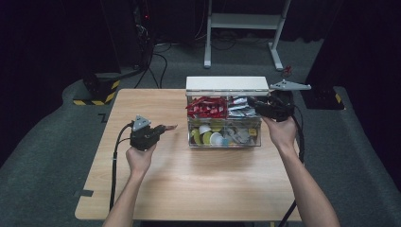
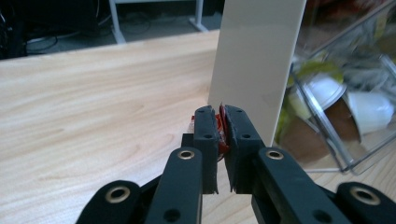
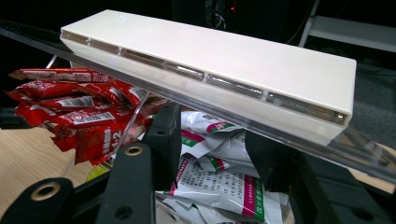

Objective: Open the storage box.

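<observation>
I see the wooden table (image 1: 156, 189) under both of my grippers. To the right of my left gripper (image 1: 163, 128) stands the clear box (image 1: 224, 142) with its white lid (image 1: 227, 85) raised. My right gripper (image 1: 253, 101) is at the right side of this box, its jaws reaching in over the white packets (image 3: 219, 186), under the lid edge; I cannot tell if they grip something. The red packets (image 3: 74, 116) lie to the left of them. My left gripper is closed on a small red packet (image 2: 223, 135), just above the table, near the cups (image 2: 327, 93) in the front compartment.
</observation>
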The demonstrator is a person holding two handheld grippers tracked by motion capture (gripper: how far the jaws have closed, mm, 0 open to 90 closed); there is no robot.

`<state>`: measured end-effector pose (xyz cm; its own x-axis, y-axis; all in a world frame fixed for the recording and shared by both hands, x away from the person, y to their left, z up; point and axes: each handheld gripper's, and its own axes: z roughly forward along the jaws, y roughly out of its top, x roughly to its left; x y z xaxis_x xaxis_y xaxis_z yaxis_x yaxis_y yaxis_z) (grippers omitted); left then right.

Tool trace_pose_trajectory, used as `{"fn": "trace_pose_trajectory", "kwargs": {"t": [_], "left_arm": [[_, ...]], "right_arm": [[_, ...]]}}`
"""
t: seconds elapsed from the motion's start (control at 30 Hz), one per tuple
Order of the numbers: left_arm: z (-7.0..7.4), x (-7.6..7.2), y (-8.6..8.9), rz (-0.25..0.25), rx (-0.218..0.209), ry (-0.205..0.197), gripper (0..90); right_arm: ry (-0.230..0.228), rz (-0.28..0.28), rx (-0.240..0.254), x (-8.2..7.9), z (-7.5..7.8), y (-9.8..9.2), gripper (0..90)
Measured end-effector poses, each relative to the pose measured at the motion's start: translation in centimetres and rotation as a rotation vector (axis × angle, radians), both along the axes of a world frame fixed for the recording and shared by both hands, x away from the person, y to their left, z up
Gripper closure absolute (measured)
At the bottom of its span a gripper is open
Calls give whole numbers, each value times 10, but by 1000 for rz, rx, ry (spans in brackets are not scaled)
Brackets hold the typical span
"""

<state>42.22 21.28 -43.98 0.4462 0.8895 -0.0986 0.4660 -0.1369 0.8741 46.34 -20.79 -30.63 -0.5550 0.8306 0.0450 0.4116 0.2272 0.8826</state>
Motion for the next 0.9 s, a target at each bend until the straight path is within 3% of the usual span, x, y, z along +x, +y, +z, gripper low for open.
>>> {"fn": "trace_pose_trajectory", "kwargs": {"t": [0.27,0.7,0.9], "left_arm": [[-15,-2,-4,-6,20,33,827],[-46,3,-8,6,55,159,809],[-53,2,-11,-1,63,165,823]], "right_arm": [[2,-3,-8,-1,0,-1,564],[-6,-12,-18,-2,0,2,558],[-2,-13,-25,-2,1,2,559]]}}
